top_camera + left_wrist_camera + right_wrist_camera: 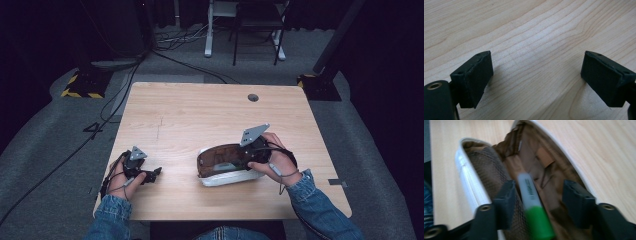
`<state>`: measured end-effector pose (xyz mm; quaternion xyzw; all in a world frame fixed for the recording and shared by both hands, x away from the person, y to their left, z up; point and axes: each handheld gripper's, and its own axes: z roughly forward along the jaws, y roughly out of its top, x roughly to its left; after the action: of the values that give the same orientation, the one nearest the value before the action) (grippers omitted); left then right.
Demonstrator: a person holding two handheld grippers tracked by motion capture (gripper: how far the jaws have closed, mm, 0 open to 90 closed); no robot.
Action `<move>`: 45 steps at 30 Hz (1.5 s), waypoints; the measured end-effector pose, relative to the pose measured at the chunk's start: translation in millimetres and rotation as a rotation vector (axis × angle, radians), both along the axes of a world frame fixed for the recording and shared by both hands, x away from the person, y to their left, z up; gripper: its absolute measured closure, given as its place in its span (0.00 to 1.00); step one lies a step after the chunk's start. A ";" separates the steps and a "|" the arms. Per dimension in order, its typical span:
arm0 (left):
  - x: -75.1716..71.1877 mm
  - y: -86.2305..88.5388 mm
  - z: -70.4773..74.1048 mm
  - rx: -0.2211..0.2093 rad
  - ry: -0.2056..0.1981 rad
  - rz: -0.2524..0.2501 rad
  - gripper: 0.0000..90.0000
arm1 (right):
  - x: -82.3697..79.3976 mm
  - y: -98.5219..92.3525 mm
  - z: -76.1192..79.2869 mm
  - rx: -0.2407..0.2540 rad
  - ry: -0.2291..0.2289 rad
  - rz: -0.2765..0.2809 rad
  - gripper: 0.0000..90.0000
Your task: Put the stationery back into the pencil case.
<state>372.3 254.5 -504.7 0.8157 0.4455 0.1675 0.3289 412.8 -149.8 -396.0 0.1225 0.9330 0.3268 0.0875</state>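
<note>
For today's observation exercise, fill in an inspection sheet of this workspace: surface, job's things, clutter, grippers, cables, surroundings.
Surface: pale wooden table, round hole near far edge.
Job's things: open white pencil case with brown lining; highlighter with green cap inside.
Clutter: nothing seen.
Grippers: left gripper open over bare wood; right gripper open, jaws either side of the highlighter, not touching it.
Cables: black cables across the floor, far left.
Surroundings: grey carpet, dark curtains, stand feet, white frame legs behind.

Marker [531, 202] in pouch [225, 167], table [200, 115] right.
</note>
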 end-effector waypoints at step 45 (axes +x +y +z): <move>6.8 -4.3 -0.1 -0.007 0.002 0.016 0.12 | 14.1 -75.1 20.5 0.177 -0.057 -0.258 0.28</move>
<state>379.1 250.2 -504.9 0.8111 0.4530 0.1678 0.3299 426.9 -224.9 -375.5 0.2392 0.8741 0.3973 0.1442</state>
